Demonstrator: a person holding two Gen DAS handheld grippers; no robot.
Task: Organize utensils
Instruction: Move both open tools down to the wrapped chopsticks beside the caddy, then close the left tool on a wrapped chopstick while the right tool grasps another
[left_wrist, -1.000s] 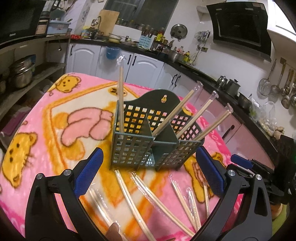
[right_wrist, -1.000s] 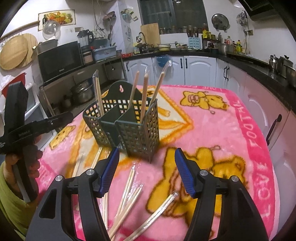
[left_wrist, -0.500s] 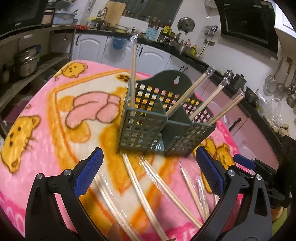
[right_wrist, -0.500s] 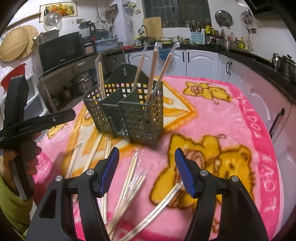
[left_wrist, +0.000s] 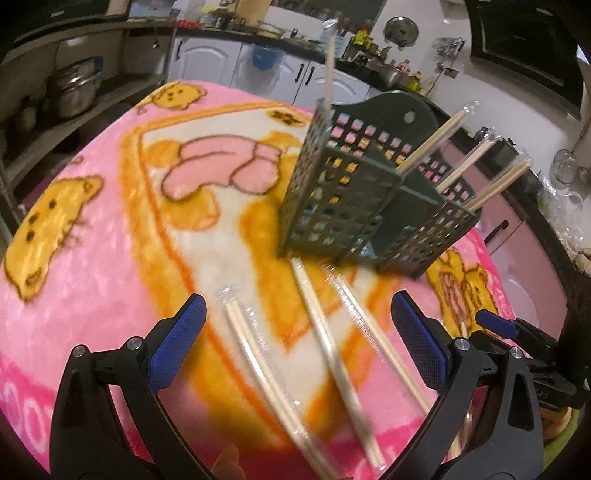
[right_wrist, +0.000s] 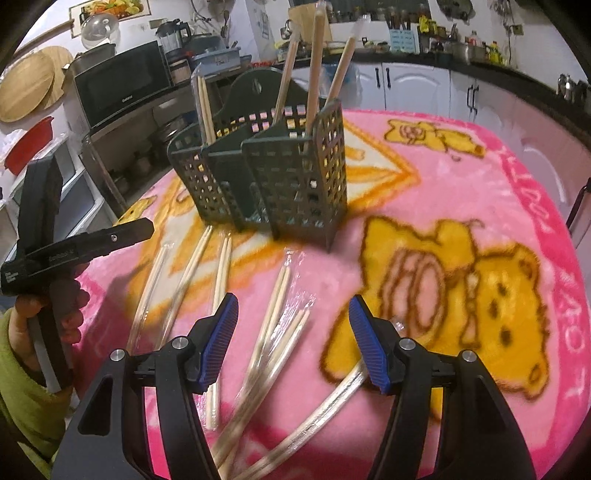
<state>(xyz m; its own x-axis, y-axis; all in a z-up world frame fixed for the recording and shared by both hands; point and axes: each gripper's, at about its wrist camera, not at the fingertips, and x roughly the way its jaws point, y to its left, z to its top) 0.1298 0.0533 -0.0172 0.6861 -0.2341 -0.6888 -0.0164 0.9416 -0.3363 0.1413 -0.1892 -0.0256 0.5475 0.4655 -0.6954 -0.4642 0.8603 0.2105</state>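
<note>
A: Left wrist view. Report gripper state and item positions.

B: The left gripper (left_wrist: 299, 339) is released; its blue pads stand wide apart with nothing clamped. Between and beyond them, several wrapped chopsticks (left_wrist: 325, 332) lie loose on the pink blanket (left_wrist: 92, 266). The green utensil holder (left_wrist: 369, 192) stands upright at the far centre of the blanket. One wrapped pair stands near-vertical in its left compartment; three pairs lean rightward out of its right compartment. The right gripper's blue tip (left_wrist: 495, 321) shows at the near right edge. No legible writing in this view; the frame is motion-blurred.

A: Right wrist view. Same items.

B: The right gripper (right_wrist: 291, 343) is released, jaws apart, empty. More wrapped chopsticks (right_wrist: 277, 332) lie on the blanket between and in front of its pads, and further pairs lie to the left, near the holder's base. The utensil holder (right_wrist: 280, 173) stands far centre with chopsticks upright in both outer compartments. At the left, a hand (right_wrist: 55, 302) with a green sleeve grips the left gripper's handle.

A: Legible markings?

B: The blanket's right border carries orange lettering (right_wrist: 569, 317); it is seen inverted and only partly readable. A microwave (right_wrist: 122, 85) at the far left bears a small brand mark, too small to read. White print on the left gripper's body is blurred.
</note>
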